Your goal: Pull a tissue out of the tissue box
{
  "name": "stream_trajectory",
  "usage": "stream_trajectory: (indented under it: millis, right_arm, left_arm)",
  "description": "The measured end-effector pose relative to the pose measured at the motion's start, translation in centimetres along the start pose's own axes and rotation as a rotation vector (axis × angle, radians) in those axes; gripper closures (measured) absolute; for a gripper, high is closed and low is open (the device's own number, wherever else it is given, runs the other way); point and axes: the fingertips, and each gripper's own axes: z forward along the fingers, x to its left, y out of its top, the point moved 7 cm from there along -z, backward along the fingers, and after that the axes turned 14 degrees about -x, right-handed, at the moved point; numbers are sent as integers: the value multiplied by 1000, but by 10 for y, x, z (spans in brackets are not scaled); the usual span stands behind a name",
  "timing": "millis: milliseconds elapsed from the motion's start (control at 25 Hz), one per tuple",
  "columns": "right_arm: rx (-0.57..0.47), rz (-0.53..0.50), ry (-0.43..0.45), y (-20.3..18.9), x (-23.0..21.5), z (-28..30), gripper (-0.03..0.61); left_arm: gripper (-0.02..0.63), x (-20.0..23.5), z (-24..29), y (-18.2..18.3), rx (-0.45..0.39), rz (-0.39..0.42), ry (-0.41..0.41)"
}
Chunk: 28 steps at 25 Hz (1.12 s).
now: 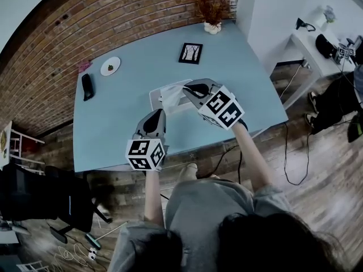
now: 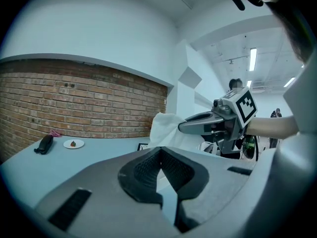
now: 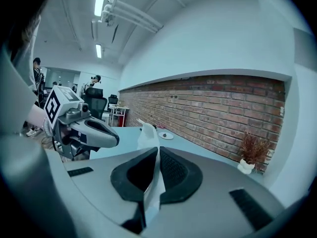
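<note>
One tissue (image 3: pixel 147 135) pinched in right gripper (image 3: pixel 157 150), box (image 1: pixel 156 98) below-left of it; left gripper (image 2: pixel 159 150) pressed together, empty, nearer.

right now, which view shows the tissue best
The right gripper view: the tissue runs up between the shut right tongs, clearly pinched. The left gripper view shows it as a white sheet at those tongs' tip. The head view gives only a small pale patch beside them.

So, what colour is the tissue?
White; the tissue shows best in the right gripper view.
</note>
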Motion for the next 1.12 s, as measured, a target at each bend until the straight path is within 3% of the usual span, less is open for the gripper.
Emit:
stream_trajectory:
  millis: [320,640,1120]
  right_arm:
    - [-112,58,-95,2,13,-37,575]
    - [-191,110,-134,2,35,-61,577]
    - [-257,185,-172,-9,54,-82,577]
  left_arm:
    - [611,-16,-14,5,-17,32,-34]
    - [611,-32,-30,7,-81,37,-95]
    - [611,-46,-45,0,-81,37,-110]
